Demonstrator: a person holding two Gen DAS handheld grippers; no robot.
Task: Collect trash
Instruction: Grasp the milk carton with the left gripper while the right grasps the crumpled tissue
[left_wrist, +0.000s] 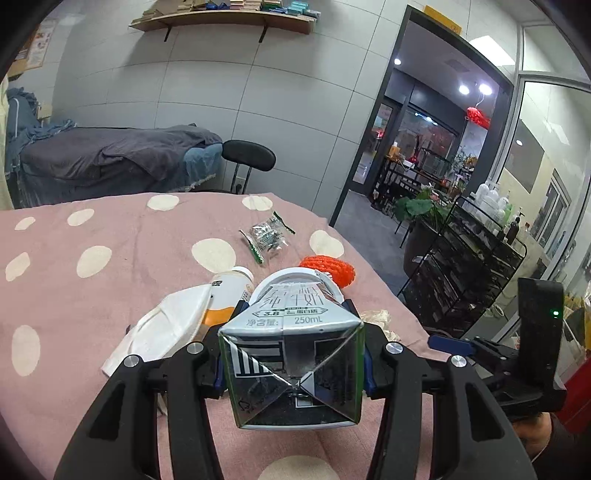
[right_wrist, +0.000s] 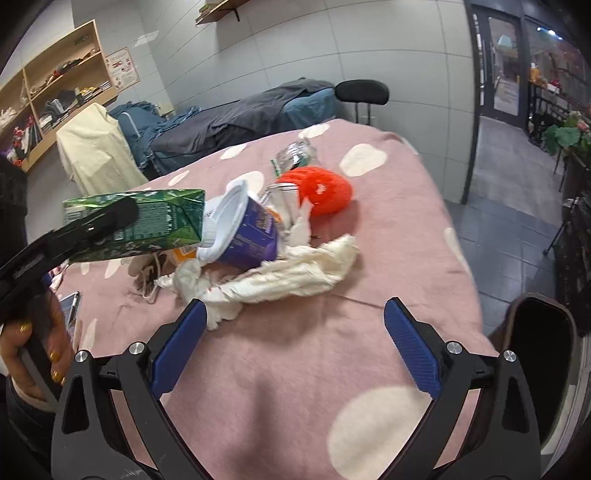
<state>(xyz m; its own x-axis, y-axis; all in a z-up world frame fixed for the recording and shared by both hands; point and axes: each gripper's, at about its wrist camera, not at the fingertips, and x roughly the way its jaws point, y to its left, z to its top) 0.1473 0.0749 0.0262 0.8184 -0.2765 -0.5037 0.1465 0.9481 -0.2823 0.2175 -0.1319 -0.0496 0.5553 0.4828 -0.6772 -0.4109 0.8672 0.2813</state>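
Observation:
My left gripper (left_wrist: 291, 321) is shut on a 250 mL milk carton (left_wrist: 291, 350) and holds it above the pink dotted cloth (left_wrist: 92, 295). In the right wrist view the same carton (right_wrist: 147, 221) looks green, held up at the left. My right gripper (right_wrist: 295, 317) is open and empty, just above the cloth, near a crumpled white tissue (right_wrist: 288, 273). Behind the tissue lie a tipped purple cup (right_wrist: 243, 229), an orange-red foam net (right_wrist: 321, 192) and a clear wrapper (right_wrist: 295, 153). A white face mask (left_wrist: 166, 332) and an orange-white bottle (left_wrist: 225, 295) lie left of the carton.
A phone (right_wrist: 68, 310) lies on the cloth at the left. A black chair (left_wrist: 247, 157) and a covered bed (left_wrist: 110, 158) stand behind the table. A black wire rack (left_wrist: 461, 266) with bottles stands to the right by the doorway. A dark chair (right_wrist: 539, 350) is at the table's right edge.

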